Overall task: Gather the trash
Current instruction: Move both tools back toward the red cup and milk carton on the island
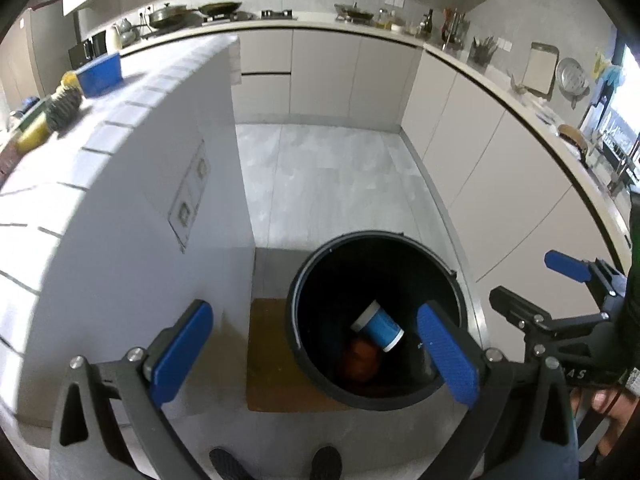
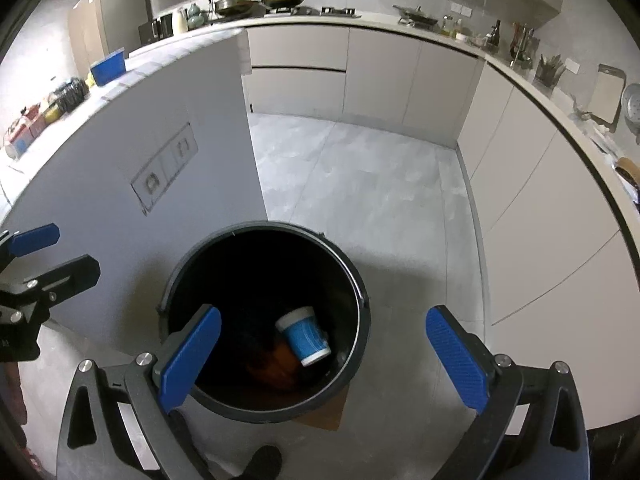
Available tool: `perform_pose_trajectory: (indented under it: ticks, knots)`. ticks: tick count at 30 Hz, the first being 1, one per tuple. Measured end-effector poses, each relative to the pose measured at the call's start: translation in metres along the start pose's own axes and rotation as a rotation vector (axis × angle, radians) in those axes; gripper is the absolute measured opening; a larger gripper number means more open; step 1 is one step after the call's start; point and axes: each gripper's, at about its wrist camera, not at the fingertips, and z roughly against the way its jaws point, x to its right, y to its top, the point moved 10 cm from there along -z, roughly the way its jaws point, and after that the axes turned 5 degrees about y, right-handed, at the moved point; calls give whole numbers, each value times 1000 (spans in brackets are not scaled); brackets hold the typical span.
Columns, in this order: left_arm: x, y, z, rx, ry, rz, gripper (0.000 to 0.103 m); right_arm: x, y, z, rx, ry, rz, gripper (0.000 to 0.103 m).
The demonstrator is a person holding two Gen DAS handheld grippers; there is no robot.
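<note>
A dark round trash bin [image 1: 294, 300] [image 2: 362, 300] stands on the kitchen floor beside the white island. Inside it lie a blue-and-white cup [image 1: 378, 325] [image 2: 304, 336] on its side and something orange [image 1: 360, 358] [image 2: 280, 360] under it. My left gripper [image 1: 316, 356] is open and empty, held above the bin's left side. My right gripper [image 2: 324, 356] is open and empty above the bin's right side; it also shows in the left wrist view [image 1: 532, 288]. The left gripper shows at the left edge of the right wrist view [image 2: 52, 256].
A brown cardboard sheet [image 1: 268, 360] lies under the bin. The white tiled island [image 1: 120, 184] rises at left, with a blue box [image 1: 100, 74], a dark scrubber [image 1: 64, 108] and other items on top. Grey cabinets [image 1: 460, 140] line the back and right.
</note>
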Motion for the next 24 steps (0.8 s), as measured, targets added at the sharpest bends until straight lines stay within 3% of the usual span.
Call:
perform_pose_trajectory:
  ticks: [7, 21, 24]
  knots:
    - [-35, 13, 42, 78, 20, 54, 103, -28, 26, 38, 75, 8, -1, 103]
    - [-138, 28, 108, 214, 128, 133, 103, -135, 77, 89, 195, 132, 71, 103]
    - [-165, 27, 116, 224, 151, 170, 103, -160, 84, 91, 183, 126, 112, 103]
